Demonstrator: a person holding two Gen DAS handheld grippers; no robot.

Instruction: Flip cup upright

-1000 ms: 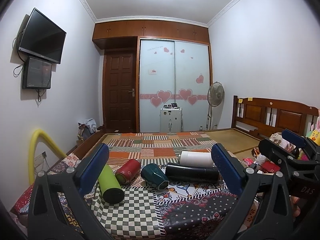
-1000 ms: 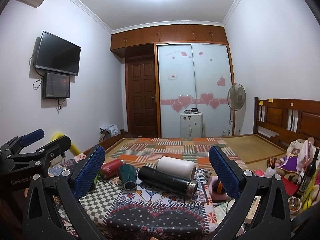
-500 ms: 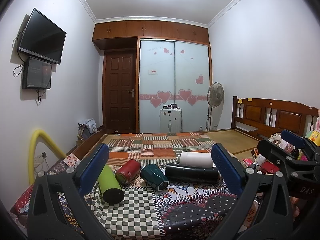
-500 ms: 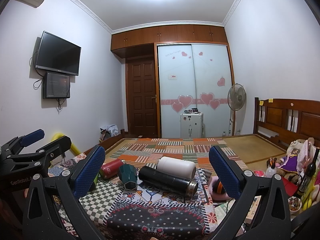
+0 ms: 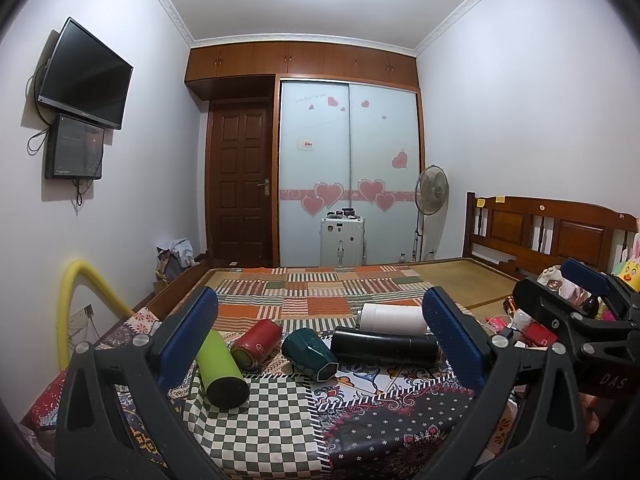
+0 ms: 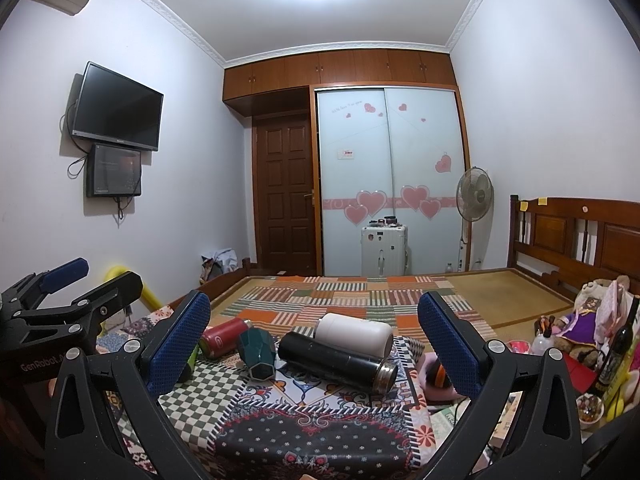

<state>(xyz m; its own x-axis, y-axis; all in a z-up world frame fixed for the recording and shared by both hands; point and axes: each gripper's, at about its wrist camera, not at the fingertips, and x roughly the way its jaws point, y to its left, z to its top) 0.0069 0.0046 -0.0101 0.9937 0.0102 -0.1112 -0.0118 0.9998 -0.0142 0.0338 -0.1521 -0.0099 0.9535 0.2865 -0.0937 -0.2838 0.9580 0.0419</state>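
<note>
The left tool (image 5: pixel 320 334) is wide open and holds nothing. The right tool (image 6: pixel 314 328) is wide open too, and empty. Both hang in the air in front of the things, not touching any of them.

5 drink holders lie on their sides on the patterned cloth (image 5: pixel 280 412) that covers the table. From left to right in the left view they are: a lime green smooth bottle (image 5: pixel 221 368), a short red metal flask (image 5: pixel 256 340), a dark teal cup with flat angled sides (image 5: pixel 310 354), a long black metal flask (image 5: pixel 384 347) and a white round flask (image 5: pixel 394 318) just behind the black one. The red flask and the teal cup are near each other. I cannot tell if they touch.

The task does not say which one is the cup. My guess is the teal one, as it is short and cup shaped. It sits about in the middle of both tools.

To do this step well, 1 tool should come down slowly over the teal cup with a finger on each side. Squeeze the flat sides, not the corners, so it does not slip. Keep away from the red flask and the black flask, as round things roll when bumped. Then lift a little, tip it up and set it down flat on the cloth.
</note>
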